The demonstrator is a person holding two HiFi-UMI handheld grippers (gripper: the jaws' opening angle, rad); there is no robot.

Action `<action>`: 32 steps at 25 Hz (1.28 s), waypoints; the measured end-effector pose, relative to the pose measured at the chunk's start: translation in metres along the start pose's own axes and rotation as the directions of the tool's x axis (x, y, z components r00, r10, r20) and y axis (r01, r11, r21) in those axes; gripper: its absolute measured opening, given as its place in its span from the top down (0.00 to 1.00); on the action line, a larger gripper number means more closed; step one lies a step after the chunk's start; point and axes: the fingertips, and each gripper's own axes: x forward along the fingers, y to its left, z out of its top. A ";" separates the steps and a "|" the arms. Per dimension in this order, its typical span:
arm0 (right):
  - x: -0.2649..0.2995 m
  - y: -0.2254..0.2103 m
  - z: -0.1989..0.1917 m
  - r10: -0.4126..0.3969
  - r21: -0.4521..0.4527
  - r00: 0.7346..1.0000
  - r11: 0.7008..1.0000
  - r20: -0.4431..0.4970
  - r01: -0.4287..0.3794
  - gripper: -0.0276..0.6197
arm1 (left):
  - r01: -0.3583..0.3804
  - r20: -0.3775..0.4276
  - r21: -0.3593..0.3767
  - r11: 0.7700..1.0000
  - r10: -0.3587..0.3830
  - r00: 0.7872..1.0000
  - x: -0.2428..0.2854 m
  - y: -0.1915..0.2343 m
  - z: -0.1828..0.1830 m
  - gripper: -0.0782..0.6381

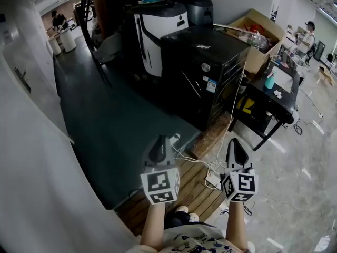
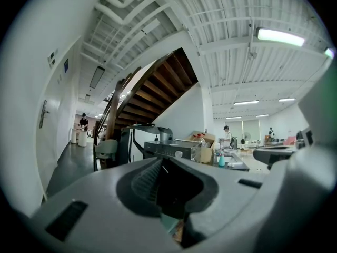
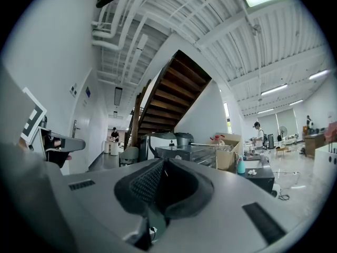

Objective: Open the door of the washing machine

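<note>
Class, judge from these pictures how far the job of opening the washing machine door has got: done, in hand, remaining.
Done: nothing visible; the black washing machine stands well ahead, untouched. In hand: the left gripper and right gripper are both shut and empty, pointing toward it. Left: the whole approach, grip and opening.

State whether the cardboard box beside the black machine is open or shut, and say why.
Open: the cardboard box has its flap standing up, and clutter shows inside above its rim.
</note>
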 end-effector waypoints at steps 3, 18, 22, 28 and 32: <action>0.003 0.001 -0.003 -0.005 0.007 1.000 1.000 -0.006 0.005 0.92 | -0.005 0.000 -0.006 1.000 0.005 1.000 0.006 0.004 -0.002 0.79; 0.006 0.021 -0.026 -0.065 0.010 0.997 0.998 -0.050 0.065 0.92 | 0.070 -0.067 -0.019 0.997 -0.071 0.995 0.026 0.020 -0.029 0.62; 0.009 0.022 -0.031 -0.073 -0.002 0.995 0.997 -0.069 0.073 0.92 | 0.077 -0.077 -0.016 0.997 -0.078 0.994 0.032 0.021 -0.034 0.62; 0.023 0.016 -0.042 -0.080 -0.014 0.992 0.997 -0.098 0.078 0.92 | 0.083 -0.114 -0.033 0.996 -0.087 0.990 0.050 0.018 -0.051 0.62; 0.048 0.007 -0.051 -0.079 -0.011 0.990 0.997 -0.117 0.078 0.92 | 0.091 -0.144 -0.024 0.996 -0.093 0.985 0.075 0.015 -0.059 0.62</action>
